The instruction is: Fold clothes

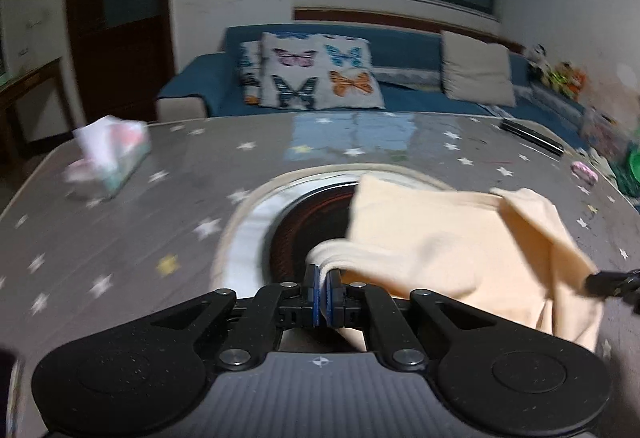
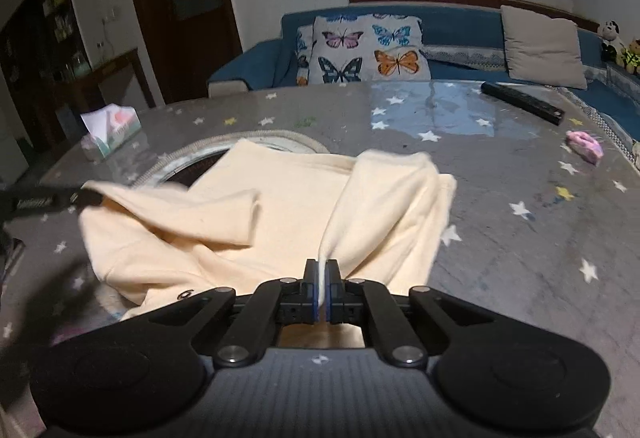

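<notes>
Star-patterned table (image 2: 500, 238) is covered at its middle by a cream garment (image 2: 280, 206), partly over the round inset; both left gripper (image 1: 328, 274) and right gripper (image 2: 323, 270) are clamped on its fabric.

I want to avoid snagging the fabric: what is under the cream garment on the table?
Under the cream garment a round recess with a pale rim is set into the star-patterned table. Only its left part shows; the cloth hides the rest.
</notes>
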`<state>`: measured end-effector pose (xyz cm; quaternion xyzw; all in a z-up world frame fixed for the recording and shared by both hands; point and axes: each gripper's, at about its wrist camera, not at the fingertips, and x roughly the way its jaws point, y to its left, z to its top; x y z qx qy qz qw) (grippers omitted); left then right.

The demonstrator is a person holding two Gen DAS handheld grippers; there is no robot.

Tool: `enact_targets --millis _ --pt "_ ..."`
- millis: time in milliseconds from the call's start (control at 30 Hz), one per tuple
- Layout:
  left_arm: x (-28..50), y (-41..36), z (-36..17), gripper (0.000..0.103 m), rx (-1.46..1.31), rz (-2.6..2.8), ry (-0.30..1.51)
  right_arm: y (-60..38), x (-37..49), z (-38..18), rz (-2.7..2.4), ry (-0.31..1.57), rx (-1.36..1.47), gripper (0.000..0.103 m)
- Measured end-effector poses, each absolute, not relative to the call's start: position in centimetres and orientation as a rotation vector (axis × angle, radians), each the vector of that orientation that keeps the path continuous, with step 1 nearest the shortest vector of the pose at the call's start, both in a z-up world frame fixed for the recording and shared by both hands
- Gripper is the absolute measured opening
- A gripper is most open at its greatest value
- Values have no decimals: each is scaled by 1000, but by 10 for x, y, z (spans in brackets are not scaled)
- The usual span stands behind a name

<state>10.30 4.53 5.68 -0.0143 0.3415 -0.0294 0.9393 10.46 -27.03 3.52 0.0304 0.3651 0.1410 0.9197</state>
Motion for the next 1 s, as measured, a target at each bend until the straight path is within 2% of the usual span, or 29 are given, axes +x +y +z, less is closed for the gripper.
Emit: enact_targets --millis 133,367,467,533,600,667,767,867,1000 --pt "66 70 53 3 -62 -12 717 -288 73 42 295 747 72 2" --pt "15 92 34 4 -82 36 789 -308 32 28 277 852 34 3" --pt "11 92 33 5 -69 31 806 -307 30 32 267 842 -18 7" --pt "8 93 33 12 -59 29 815 -301 32 41 281 804 -48 18" --pt "6 93 33 17 -49 26 824 -291 36 47 304 767 -77 19" --pt "7 90 36 32 -30 29 808 -276 48 50 339 738 -109 20" --pt "11 89 43 45 -5 32 780 -255 72 41 368 736 -148 30" --pt "15 91 49 52 4 35 768 -235 95 25 385 759 -199 32" --pt "23 95 55 55 5 52 757 -222 119 0 373 808 -252 30"
